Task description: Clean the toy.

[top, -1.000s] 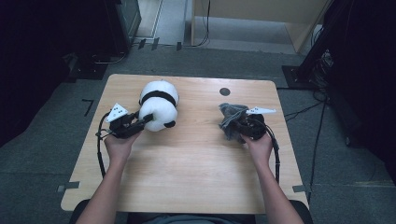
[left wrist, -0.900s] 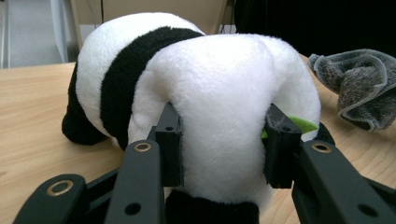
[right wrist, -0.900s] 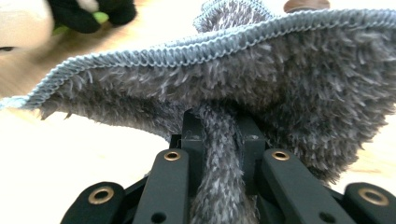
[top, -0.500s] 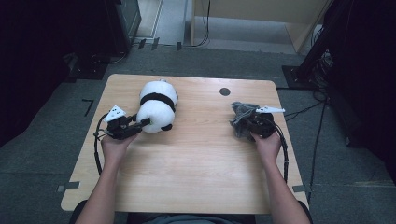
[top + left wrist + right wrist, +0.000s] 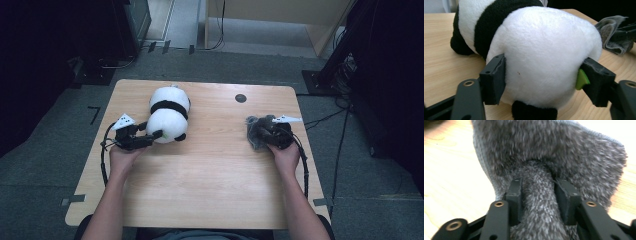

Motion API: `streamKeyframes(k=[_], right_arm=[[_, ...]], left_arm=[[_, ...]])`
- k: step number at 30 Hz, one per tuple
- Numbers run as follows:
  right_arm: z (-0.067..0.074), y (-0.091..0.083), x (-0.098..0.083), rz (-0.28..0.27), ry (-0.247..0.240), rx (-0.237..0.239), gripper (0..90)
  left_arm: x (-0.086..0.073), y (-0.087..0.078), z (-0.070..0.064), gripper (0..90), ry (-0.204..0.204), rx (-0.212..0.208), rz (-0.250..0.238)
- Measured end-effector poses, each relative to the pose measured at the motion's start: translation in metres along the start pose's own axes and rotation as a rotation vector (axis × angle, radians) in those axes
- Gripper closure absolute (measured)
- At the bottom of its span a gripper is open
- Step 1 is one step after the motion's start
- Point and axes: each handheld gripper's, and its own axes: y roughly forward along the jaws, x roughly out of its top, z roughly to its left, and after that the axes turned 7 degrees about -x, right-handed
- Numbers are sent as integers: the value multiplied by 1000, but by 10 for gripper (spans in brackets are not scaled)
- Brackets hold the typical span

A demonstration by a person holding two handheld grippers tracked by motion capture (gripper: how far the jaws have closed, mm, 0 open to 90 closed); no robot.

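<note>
Light wood tabletop seen from above, with a person's two forearms reaching in from the bottom edge, each hand holding a black gripper. On the left side of the tabletop lies a black-and-white stuffed panda, stretched away from the person. The left gripper is at the panda's near end. In the left gripper view, its jaws are spread wide and sit against either side of the toy's round white body, one jaw showing a small green pad where it meets the fur. The panda rests on the tabletop. On the right side, well apart from the panda, the right gripper holds a grey fuzzy cloth. In the right gripper view, its jaws are pressed close on a bunched fold of the cloth, which fans out beyond them over the wood. A small dark round spot marks the tabletop near the far edge.
</note>
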Motion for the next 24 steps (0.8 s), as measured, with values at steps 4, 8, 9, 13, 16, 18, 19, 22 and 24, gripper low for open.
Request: streamKeyframes(k=[4, 8, 9, 13, 16, 18, 19, 22, 24], right_arm=[[-2, -5, 1, -19, 11, -1, 512], [-2, -11, 2, -34, 23, -2, 480], [-2, -13, 2, -36, 24, -3, 477], [0, -18, 3, -52, 28, 0, 468], [4, -21, 4, -59, 22, 4, 467], [7, -23, 6, -65, 15, 7, 467], [8, -24, 6, -68, 14, 10, 467], [14, -26, 7, -69, 2, 23, 467], [18, -27, 8, -61, -12, 30, 467]], left_arm=[[1, -1, -3, 253, 4, 0, 33], [2, -4, -2, 226, -21, -24, 51], [2, -5, -1, 195, -37, -33, 63], [2, -13, 1, 180, -47, -45, 53], [3, -18, -1, 181, -41, -47, 45], [5, -19, -4, 182, -30, -46, 35], [6, -19, -6, 182, -22, -51, 31], [9, -19, -13, 185, 9, -54, 31], [10, -20, -18, 187, 27, -53, 22]])
